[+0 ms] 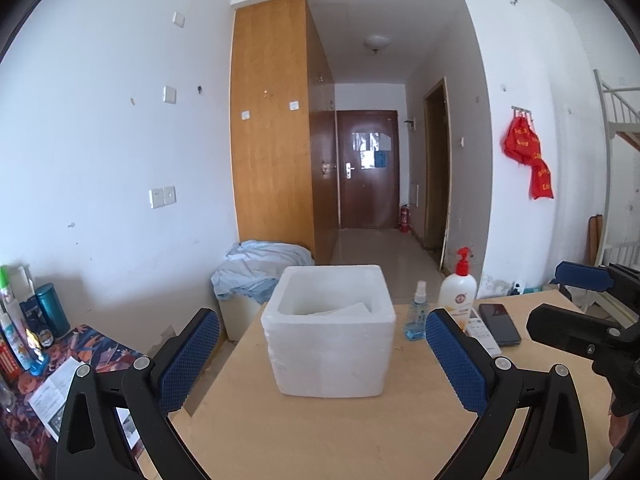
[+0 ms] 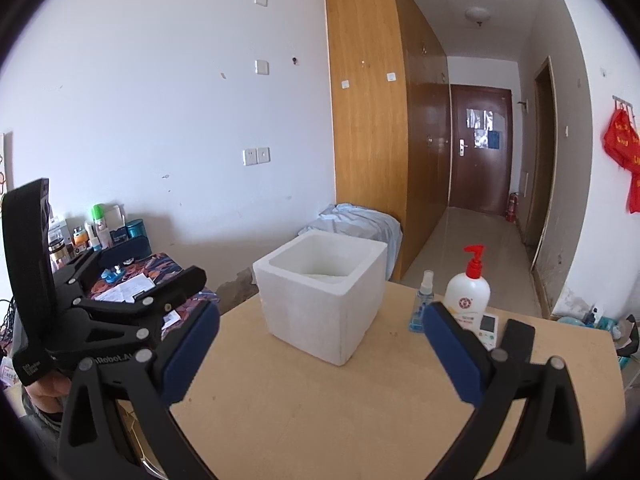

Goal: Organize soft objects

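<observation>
A white foam box [image 1: 330,328] stands open on the wooden table [image 1: 320,432], straight ahead of my left gripper [image 1: 322,354]. Something pale lies inside it. The left gripper is open and empty, its blue pads either side of the box. My right gripper [image 2: 320,354] is open and empty too, with the box [image 2: 320,300] just ahead of it. The right gripper shows at the right edge of the left wrist view [image 1: 580,304]. The left gripper shows at the left of the right wrist view [image 2: 132,304]. No soft object lies on the table.
A small blue spray bottle [image 1: 418,312], a white pump bottle with a red top [image 1: 460,292], a white remote [image 1: 484,336] and a dark phone [image 1: 500,324] stand right of the box. A side table with bottles [image 1: 28,328] is at left. Blue cloth [image 1: 260,268] is heaped behind.
</observation>
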